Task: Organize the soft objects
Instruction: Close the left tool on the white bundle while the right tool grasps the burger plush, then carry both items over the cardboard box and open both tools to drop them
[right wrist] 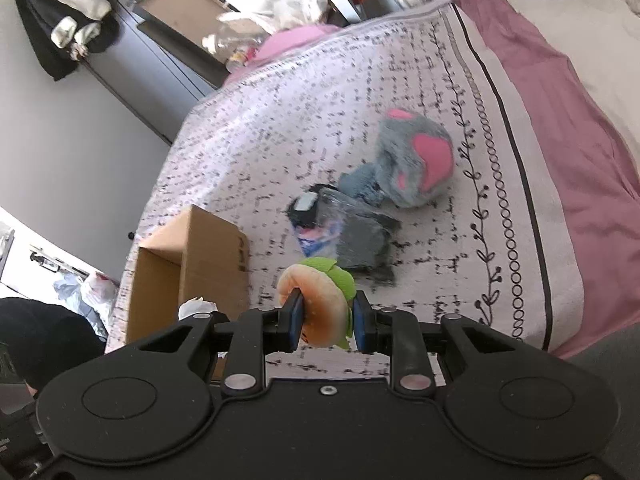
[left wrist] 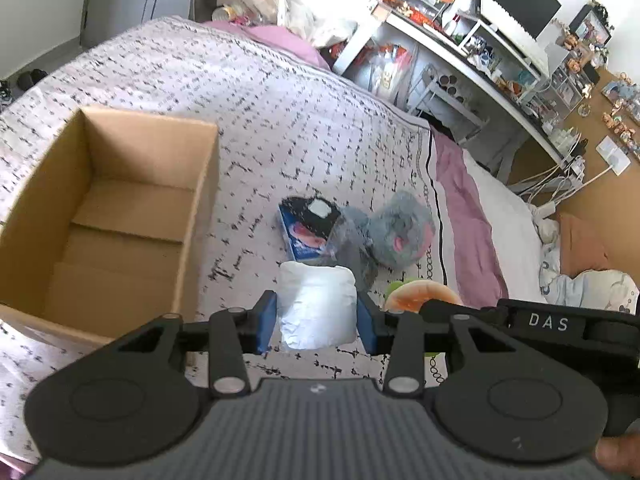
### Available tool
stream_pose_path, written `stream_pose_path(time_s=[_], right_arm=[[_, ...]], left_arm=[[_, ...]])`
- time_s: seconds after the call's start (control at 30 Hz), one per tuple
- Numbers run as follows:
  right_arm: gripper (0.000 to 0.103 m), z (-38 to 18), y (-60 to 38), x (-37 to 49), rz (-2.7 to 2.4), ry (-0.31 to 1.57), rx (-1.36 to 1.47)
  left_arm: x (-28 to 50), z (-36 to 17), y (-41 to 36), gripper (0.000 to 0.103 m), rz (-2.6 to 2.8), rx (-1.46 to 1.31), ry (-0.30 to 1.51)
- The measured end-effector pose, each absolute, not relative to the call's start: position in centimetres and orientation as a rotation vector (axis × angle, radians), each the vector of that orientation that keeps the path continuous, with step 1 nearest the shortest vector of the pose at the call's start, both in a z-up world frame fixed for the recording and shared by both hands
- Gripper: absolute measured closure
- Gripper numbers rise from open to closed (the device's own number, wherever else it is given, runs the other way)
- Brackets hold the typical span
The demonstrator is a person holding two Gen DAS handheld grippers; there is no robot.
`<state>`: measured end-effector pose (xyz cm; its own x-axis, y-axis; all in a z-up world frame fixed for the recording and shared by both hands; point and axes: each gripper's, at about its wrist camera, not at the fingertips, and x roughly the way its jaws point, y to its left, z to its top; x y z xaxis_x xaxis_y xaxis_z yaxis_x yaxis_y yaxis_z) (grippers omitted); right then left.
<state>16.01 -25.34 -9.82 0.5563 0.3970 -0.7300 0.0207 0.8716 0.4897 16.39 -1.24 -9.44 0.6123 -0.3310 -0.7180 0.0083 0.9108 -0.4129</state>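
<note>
My left gripper (left wrist: 317,320) is shut on a white soft roll (left wrist: 318,306) and holds it above the bed, to the right of an open cardboard box (left wrist: 120,216). My right gripper (right wrist: 326,322) is shut on an orange and green plush burger (right wrist: 320,304), which also shows in the left wrist view (left wrist: 420,294). The box (right wrist: 192,268) stands to its left. A grey and pink plush paw (left wrist: 400,234) (right wrist: 416,160), a blue and black packet (left wrist: 306,230) (right wrist: 310,220) and a grey wrapped cloth (right wrist: 364,242) lie on the bed.
The bed (left wrist: 240,92) has a white patterned cover with a pink sheet (right wrist: 580,128) at its edge. A cluttered white desk (left wrist: 480,60) stands past the bed. Clothes hang on a grey wardrobe (right wrist: 68,20).
</note>
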Motion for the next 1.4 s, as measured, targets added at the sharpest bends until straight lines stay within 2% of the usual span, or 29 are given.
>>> stream_pose_path(time_s=[0.7, 1.4], right_arm=[[0.078, -6.4, -19.7, 13.8, 0.301, 0.877, 0.444], [0.078, -5.3, -13.5, 14.9, 0.384, 0.874, 0.383]], left_arm=[[13.5, -5.3, 6.3, 0.062, -0.119, -0.371, 0.838], [14.2, -7.3, 12.6, 0.061, -0.008, -0.425, 0.889]])
